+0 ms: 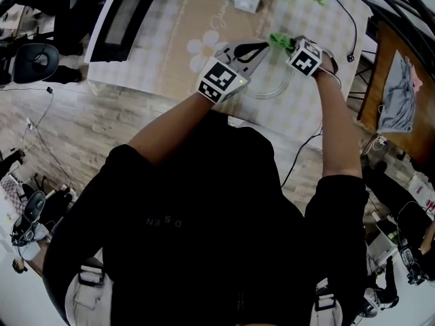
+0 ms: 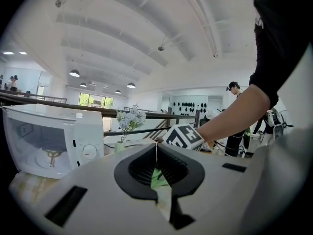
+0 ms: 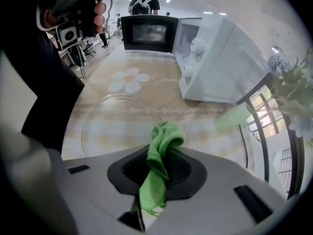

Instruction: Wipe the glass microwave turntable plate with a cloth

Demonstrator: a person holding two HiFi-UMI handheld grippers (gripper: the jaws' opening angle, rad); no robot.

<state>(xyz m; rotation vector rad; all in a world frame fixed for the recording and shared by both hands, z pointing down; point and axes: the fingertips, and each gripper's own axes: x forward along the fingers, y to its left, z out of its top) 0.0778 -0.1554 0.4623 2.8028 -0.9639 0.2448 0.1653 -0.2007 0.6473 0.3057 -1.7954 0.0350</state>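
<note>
Right tongs (image 3: 159,156) pinch bunched green cloth (image 3: 165,137) over clear glass plate (image 3: 113,122); left tongs (image 2: 157,148) pressed together.

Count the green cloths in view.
1. The green cloth is clamped in the jaws of the right gripper, over the glass plate. The person's body hides part of the table, so another may be hidden.

The plate (image 3: 112,126) lay flat on the table (image 1: 170,39) in front of you. The microwave (image 3: 220,58) stood behind it at the table's far side, its door (image 1: 122,19) swung out to your left. The vase (image 3: 234,117) stood just right of the microwave. Your right gripper (image 3: 161,151) had the cloth (image 3: 166,133) between its jaws by the plate's far rim. Your left gripper (image 1: 262,47) sat just left of it.
</note>
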